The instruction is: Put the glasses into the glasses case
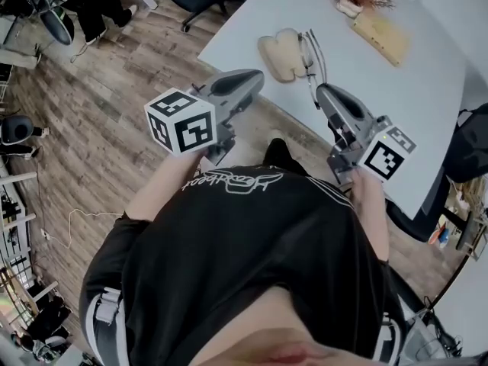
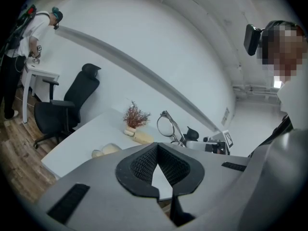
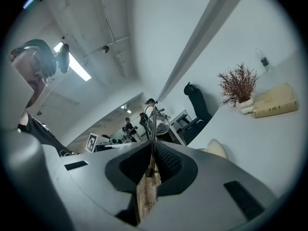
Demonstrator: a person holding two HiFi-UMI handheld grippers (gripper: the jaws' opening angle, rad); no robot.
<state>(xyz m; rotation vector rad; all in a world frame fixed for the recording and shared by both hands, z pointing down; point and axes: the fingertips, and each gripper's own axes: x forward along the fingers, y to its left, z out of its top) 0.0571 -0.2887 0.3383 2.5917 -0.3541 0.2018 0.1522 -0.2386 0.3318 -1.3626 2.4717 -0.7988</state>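
We hold the glasses (image 1: 310, 56) in the right gripper (image 1: 324, 96), its jaws drawn narrow on a thin part of the frame, seemingly a temple arm, with the lenses raised over the table (image 1: 396, 90). The left gripper (image 1: 248, 82) is empty, its jaws a little apart. The case (image 1: 282, 54) lies open at ten o'clock of the right jaws. We judge the glasses light, fragile and slick. Held by one arm they may swing at the hinge, so a hold nearer the hinge seems steadier.
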